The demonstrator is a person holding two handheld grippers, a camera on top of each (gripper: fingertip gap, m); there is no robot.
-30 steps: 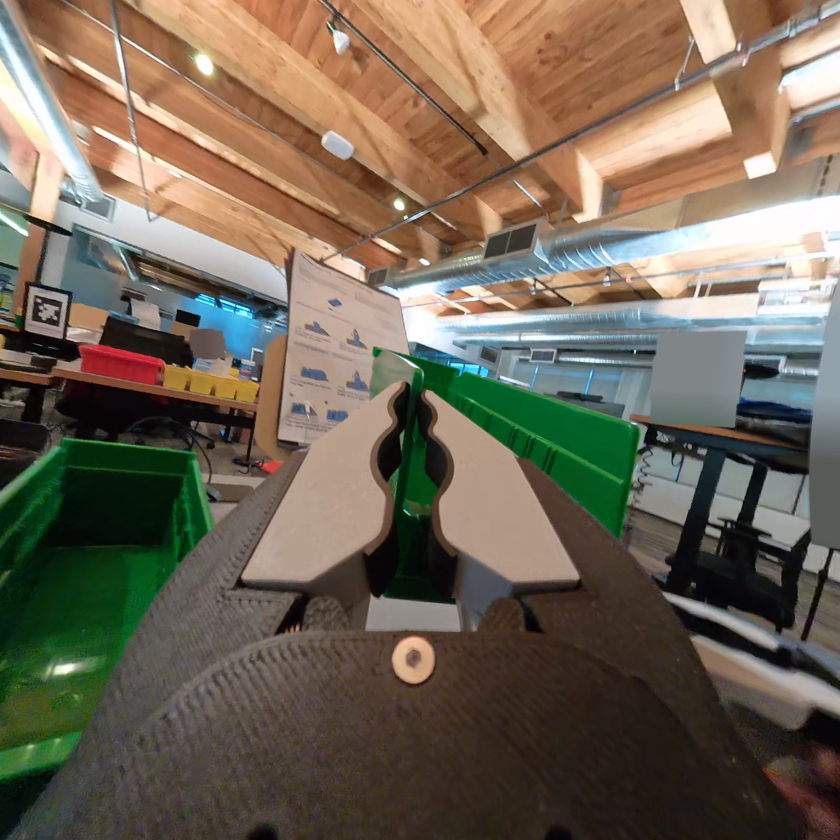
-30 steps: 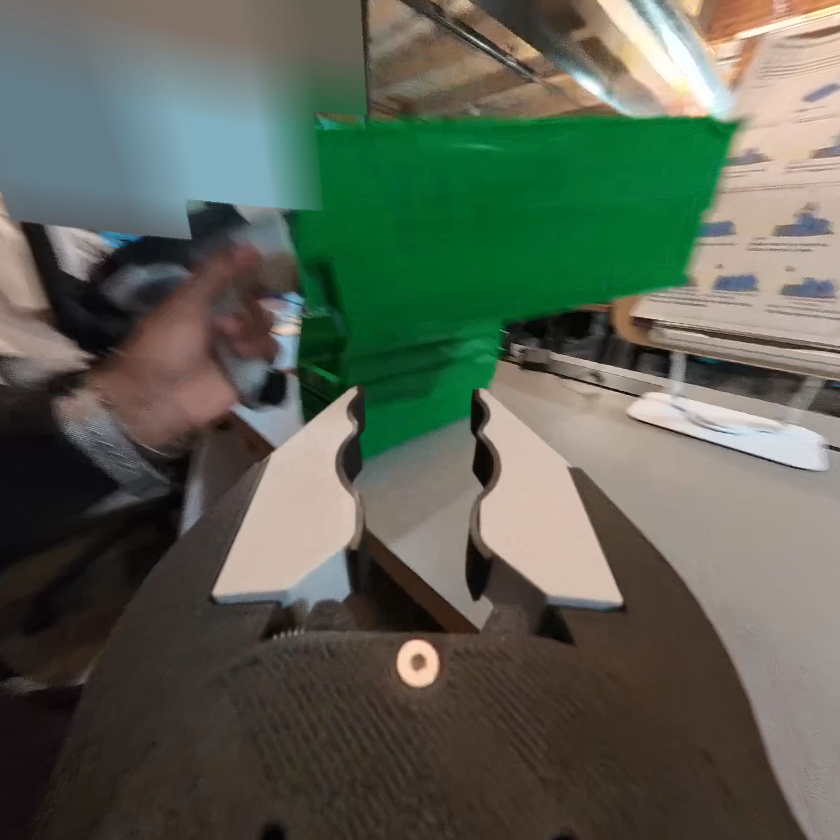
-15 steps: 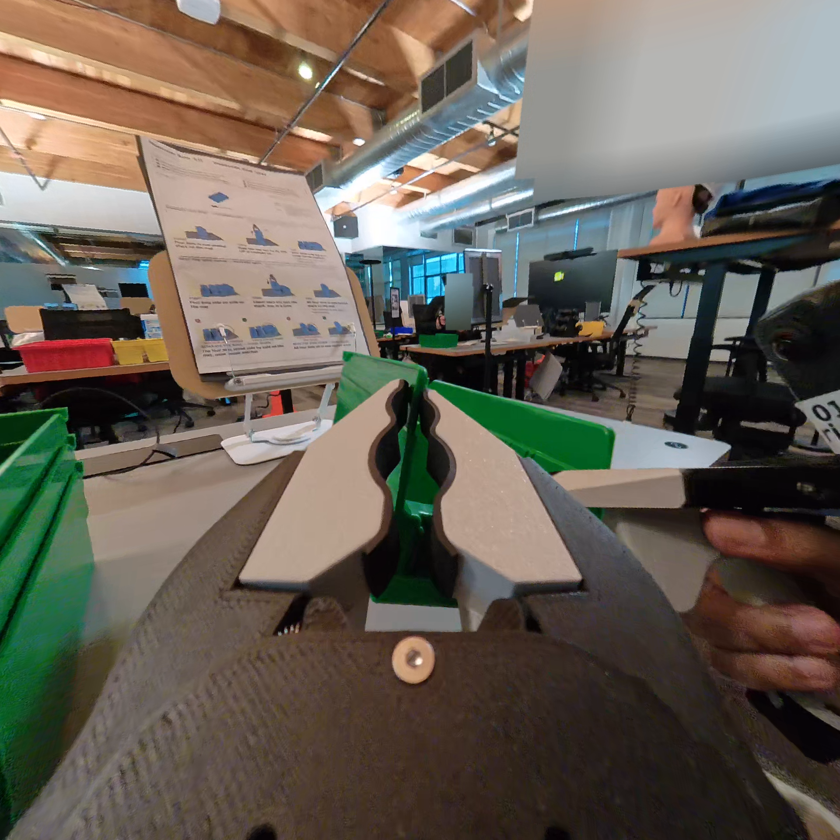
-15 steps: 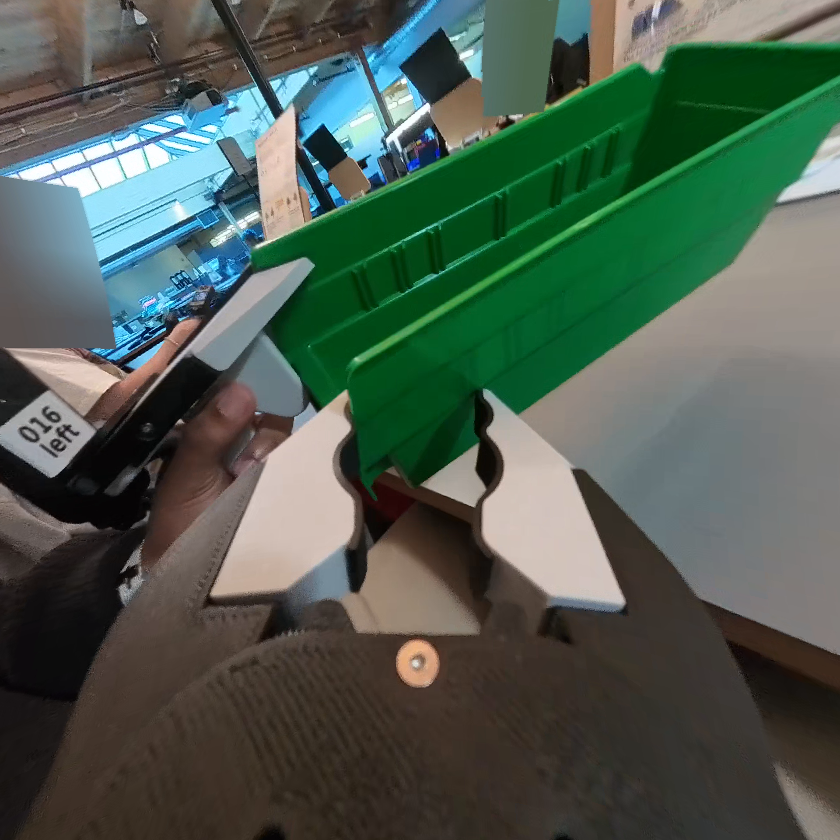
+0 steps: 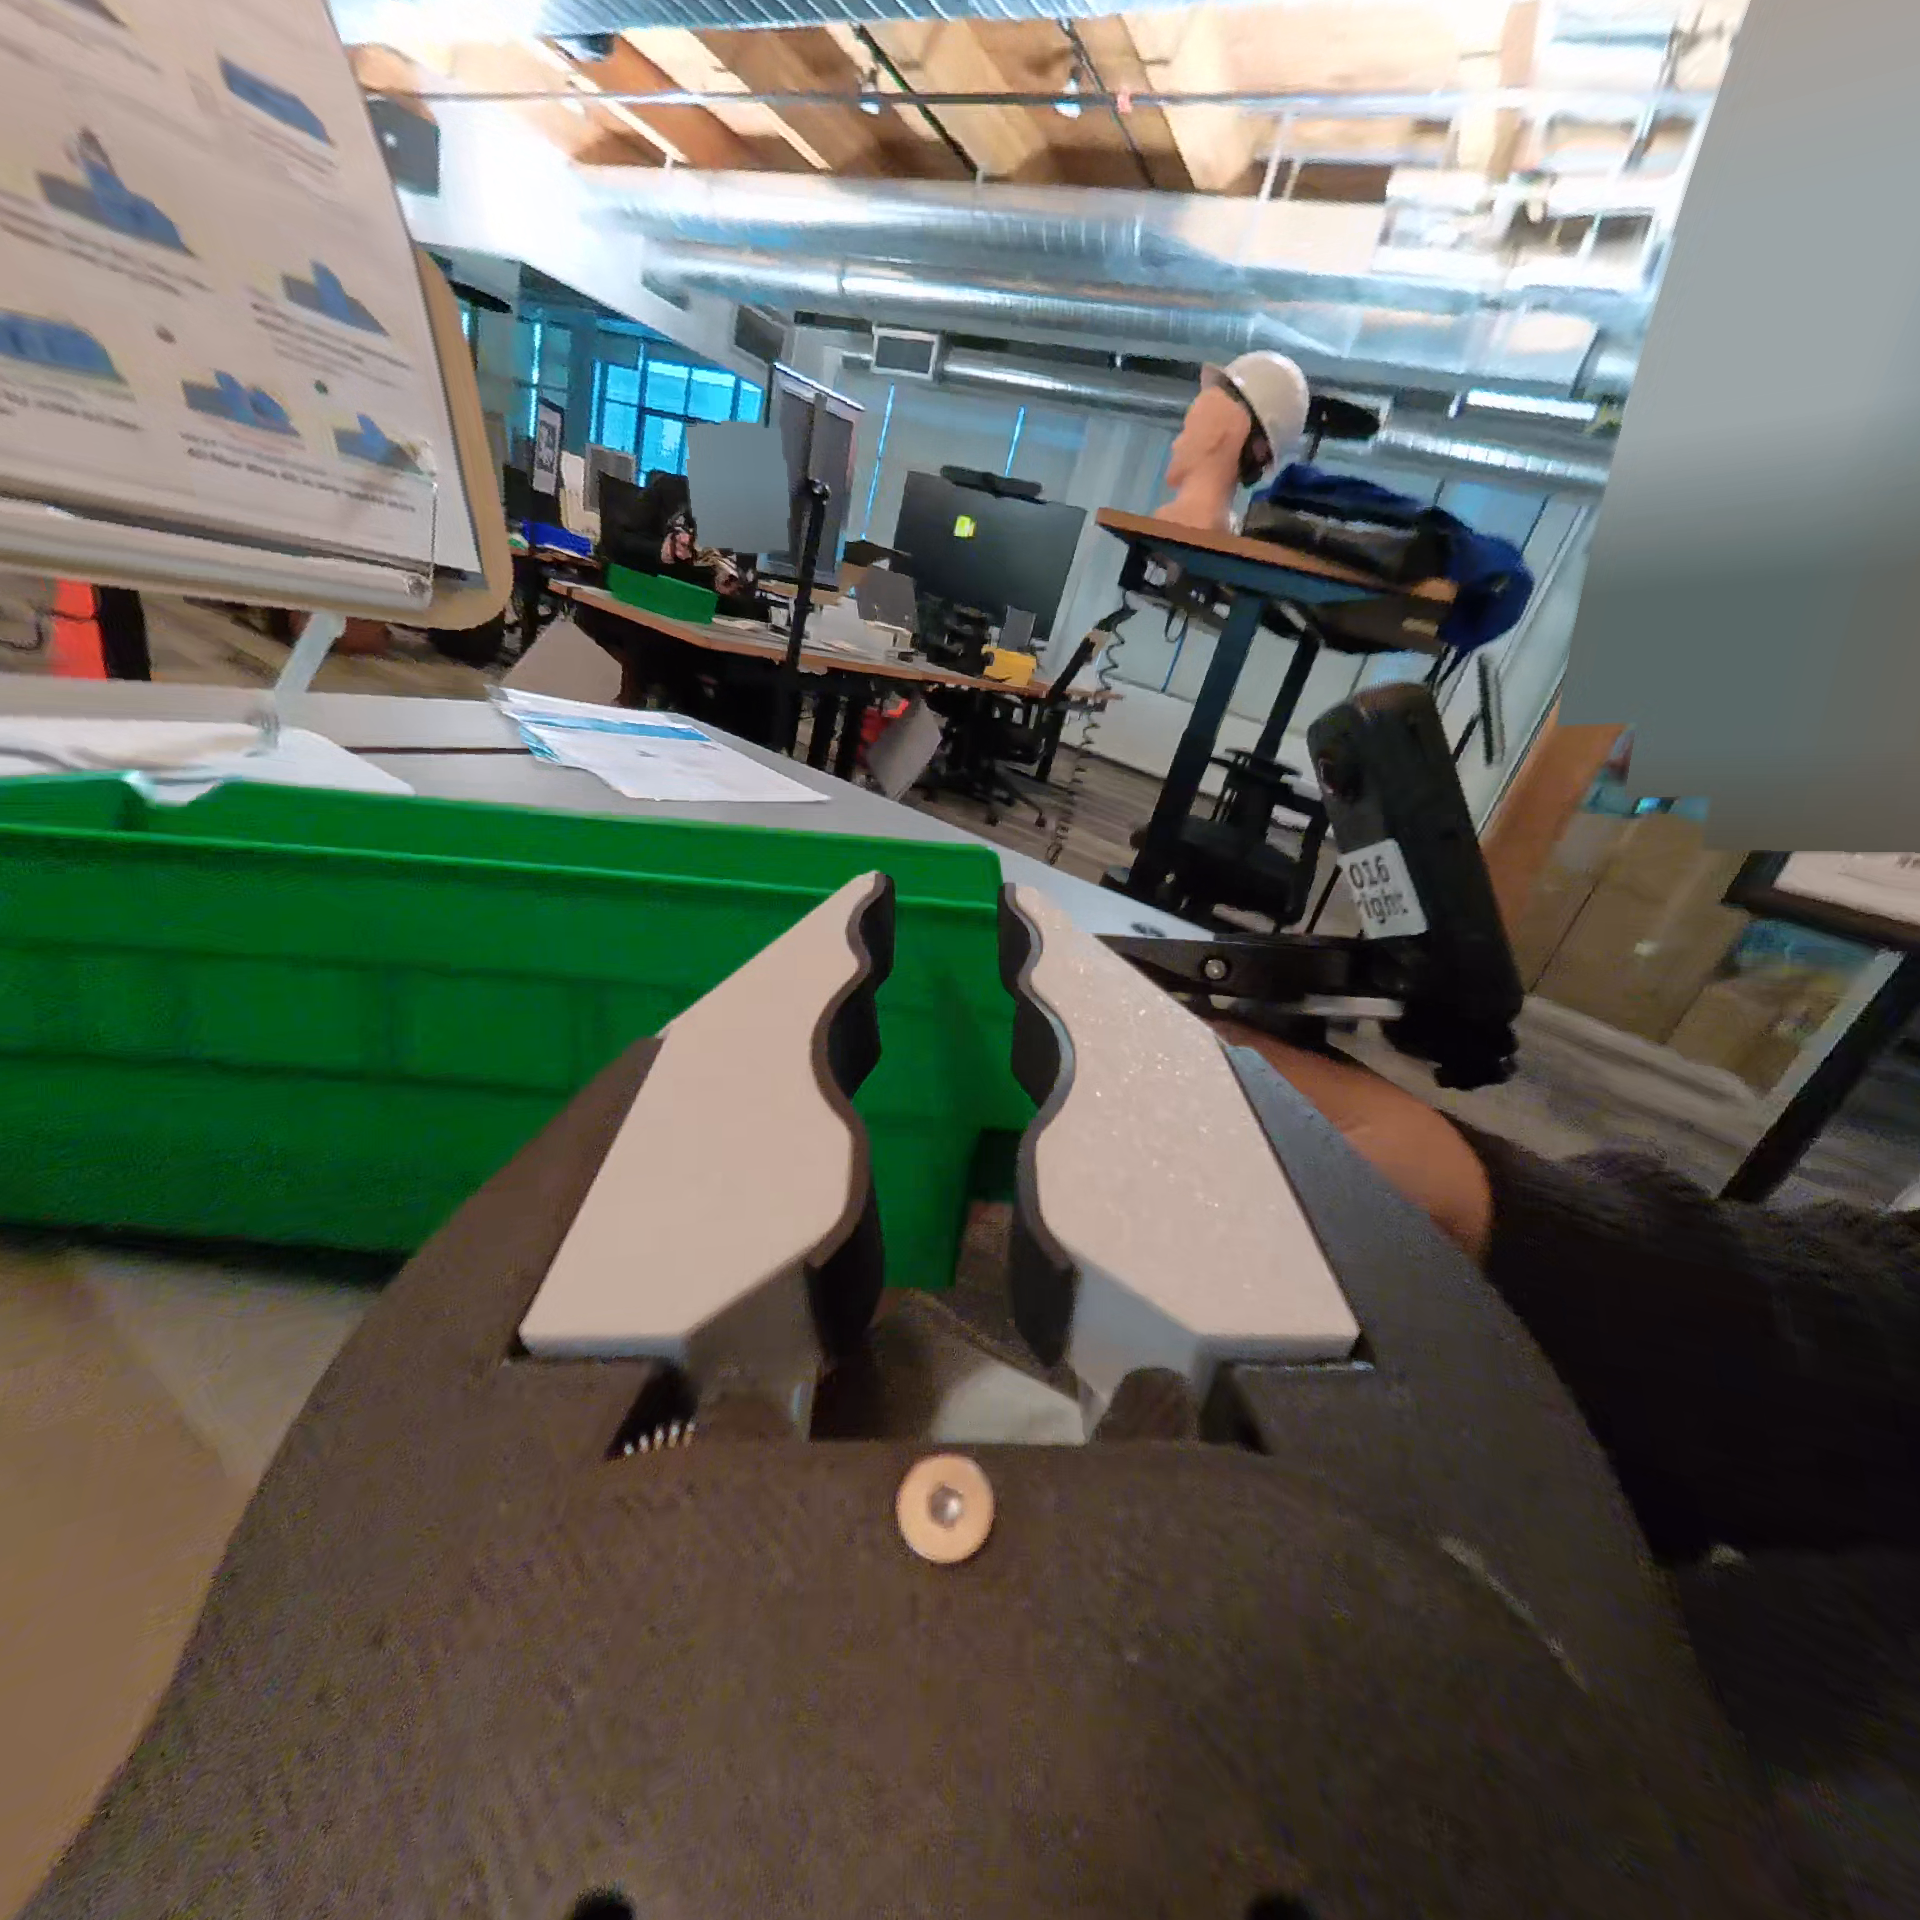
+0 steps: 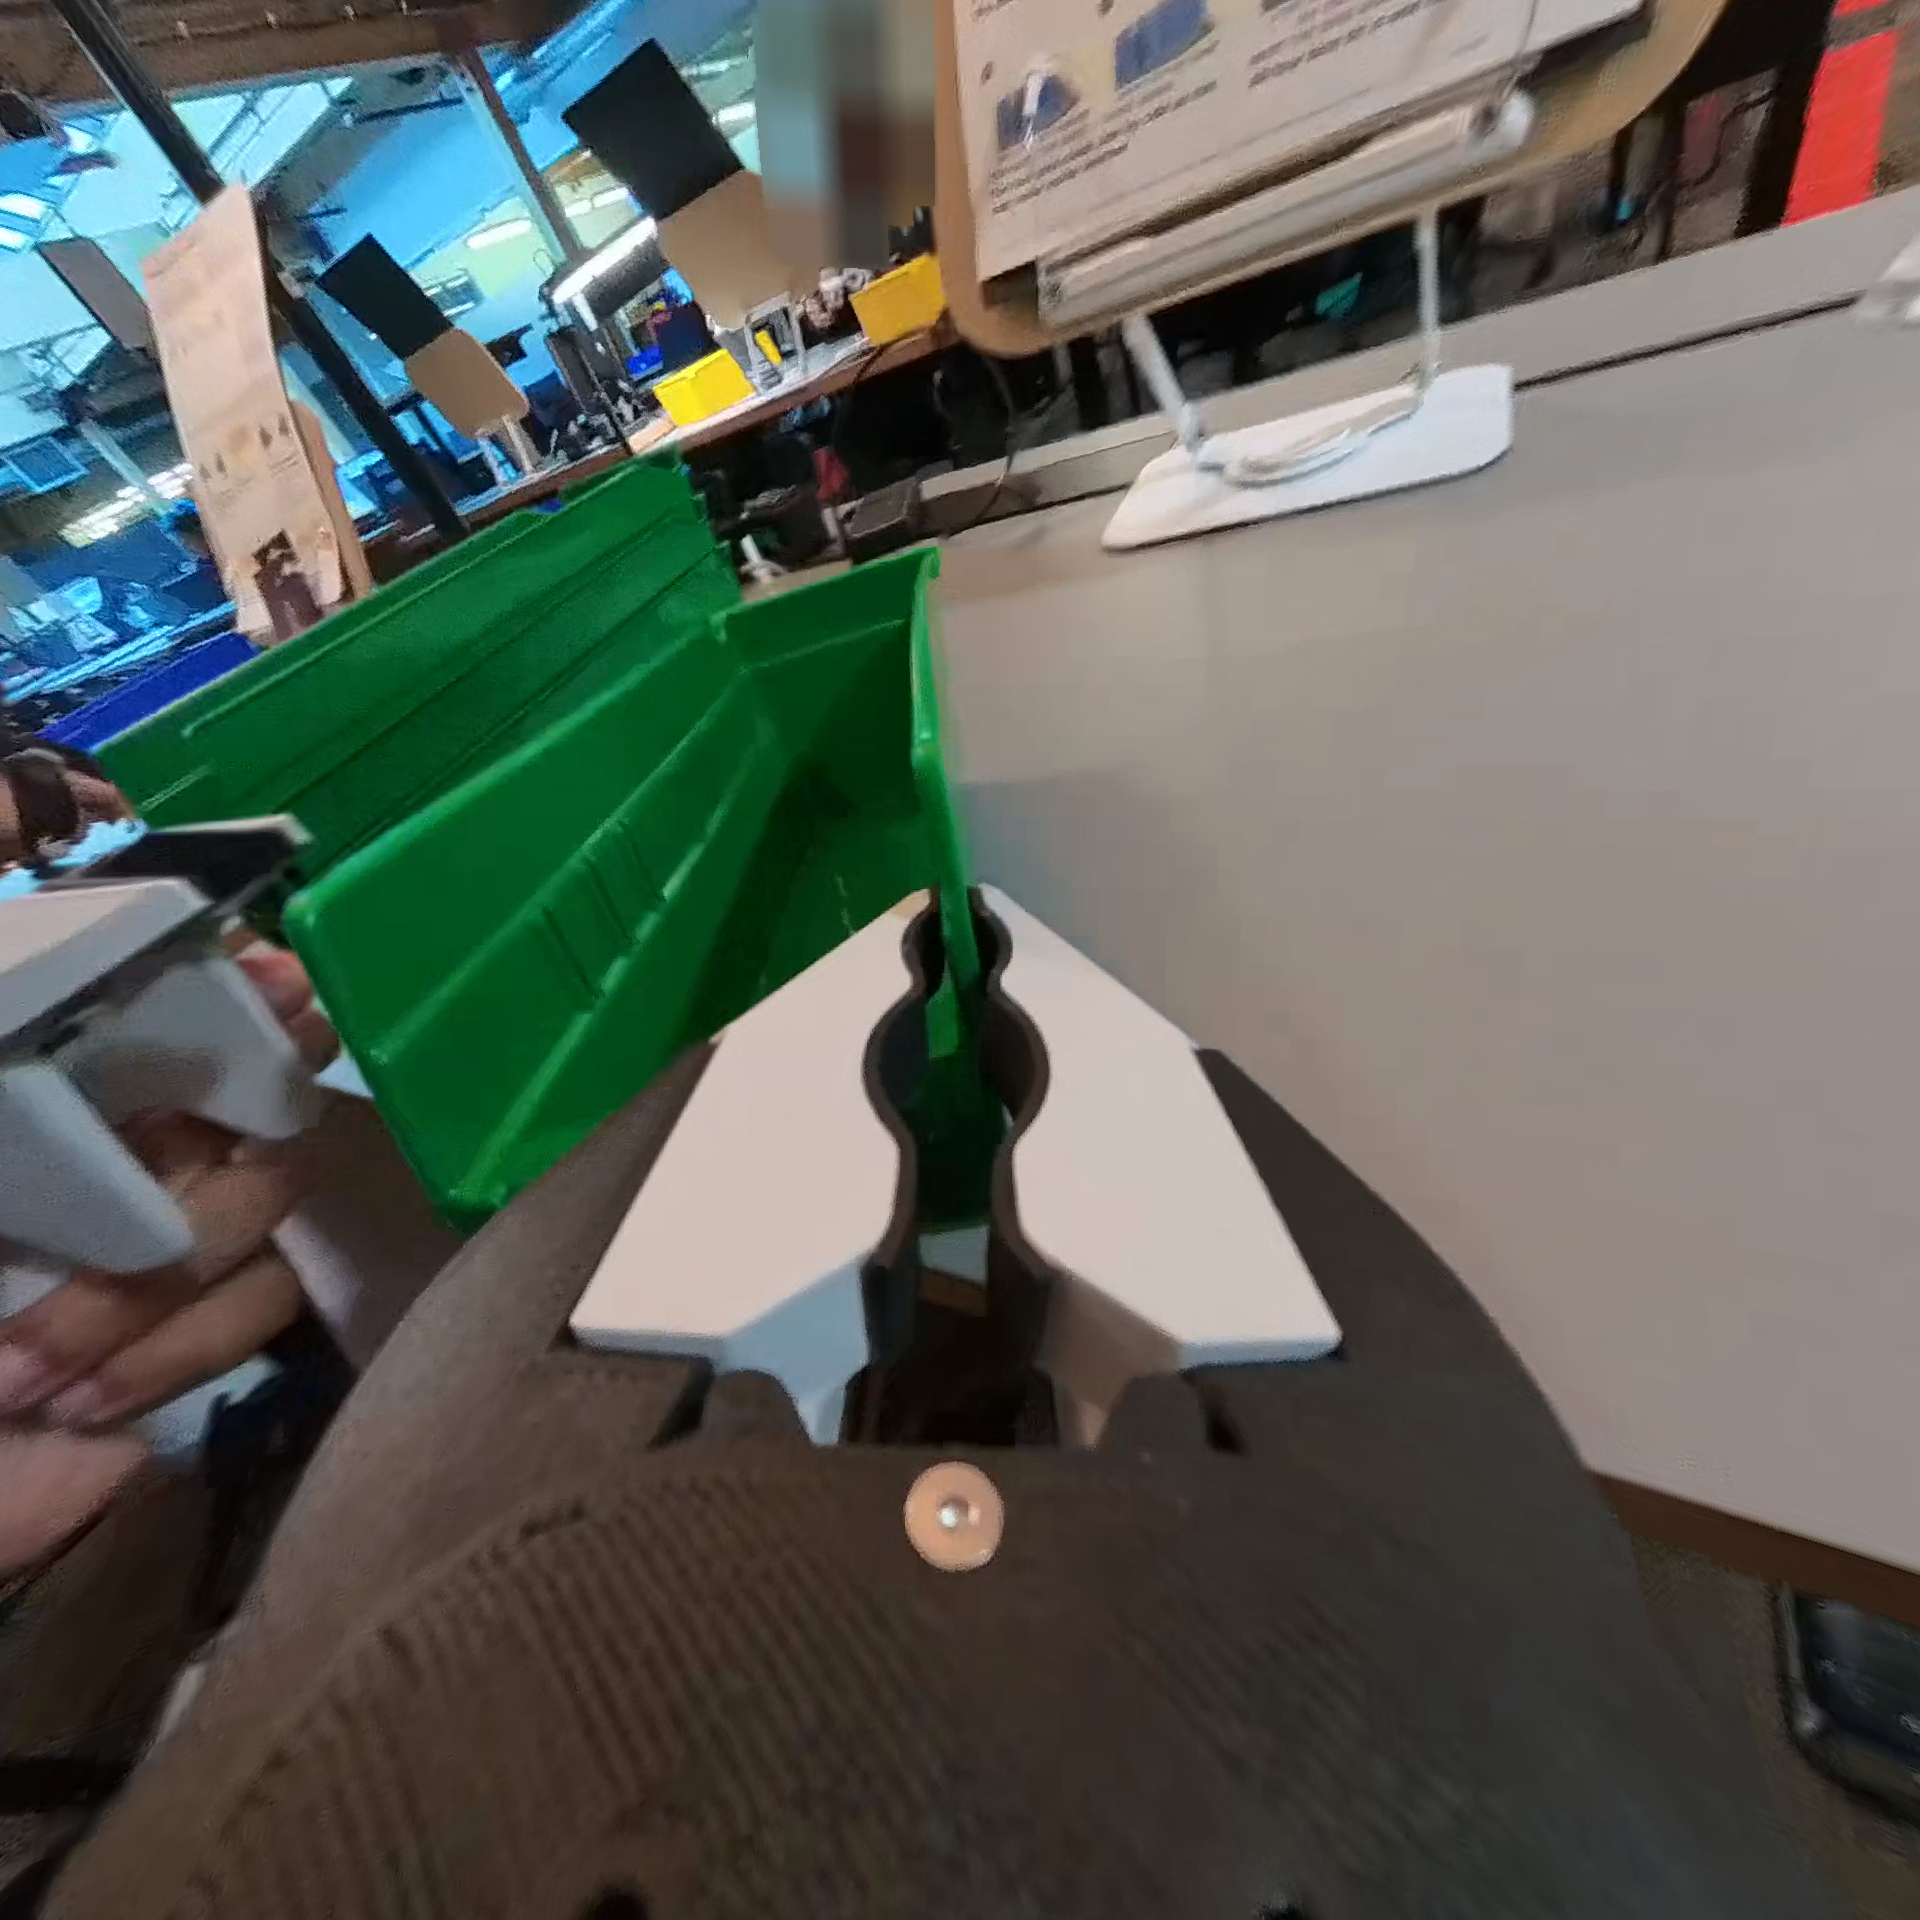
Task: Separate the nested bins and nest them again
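Note:
In the right wrist view my right gripper (image 6: 951,914) is shut on the thin side wall of a green bin (image 6: 582,935) and holds it tilted at the table's near edge. A second green bin (image 6: 416,675) lies just behind it to the left. In the left wrist view my left gripper (image 5: 940,904) is open by a narrow gap with nothing between the pads. It is just in front of the green bin's outer wall (image 5: 416,987). The left gripper also shows in the right wrist view (image 6: 156,914) at the left. The right gripper's body (image 5: 1403,904) is to the right in the left wrist view, its fingers hidden.
The grey table (image 6: 1455,831) stretches to the right of the bins. A poster board (image 5: 208,260) on a white stand base (image 6: 1320,457) is at the back. Papers (image 5: 644,748) lie on the table beyond the bin. Desks and chairs stand farther off.
My left gripper was shut on the bin's wall and has let go and opened. My right gripper was open around the wall's edge and has shut on it. The bin came down toward the table.

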